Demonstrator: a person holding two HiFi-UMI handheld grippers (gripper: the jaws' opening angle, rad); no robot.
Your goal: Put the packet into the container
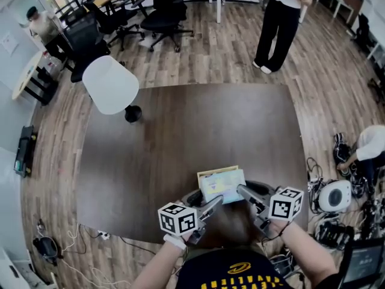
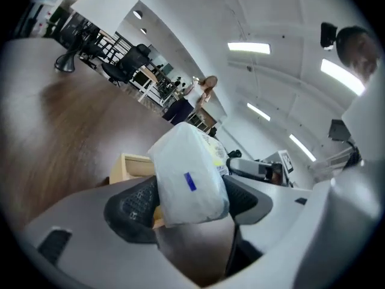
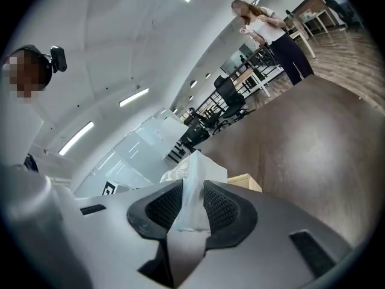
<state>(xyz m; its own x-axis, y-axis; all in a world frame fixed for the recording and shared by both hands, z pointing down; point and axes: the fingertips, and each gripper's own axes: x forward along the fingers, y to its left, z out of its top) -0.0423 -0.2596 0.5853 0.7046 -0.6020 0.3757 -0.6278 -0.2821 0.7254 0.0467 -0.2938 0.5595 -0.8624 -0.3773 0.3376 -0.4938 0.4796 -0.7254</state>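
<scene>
The left claw (image 1: pixel 215 203) clamps the pale plastic packet (image 1: pixel 222 185) by its thick end and the right claw (image 1: pixel 242 191) pinches its thin edge, over the shallow tan box (image 1: pixel 205 174) on the dark bench (image 1: pixel 180 125). Next, I'd say: lower it in and let go.

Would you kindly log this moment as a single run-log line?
left gripper: shut on packet | right gripper: shut on packet | packet: at container on table

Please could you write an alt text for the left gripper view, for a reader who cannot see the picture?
The left gripper holds a white plastic packet with a small blue mark between its two dark jaws. Behind the packet, a pale box stands on a brown table; a person stands far off in an office.
</scene>
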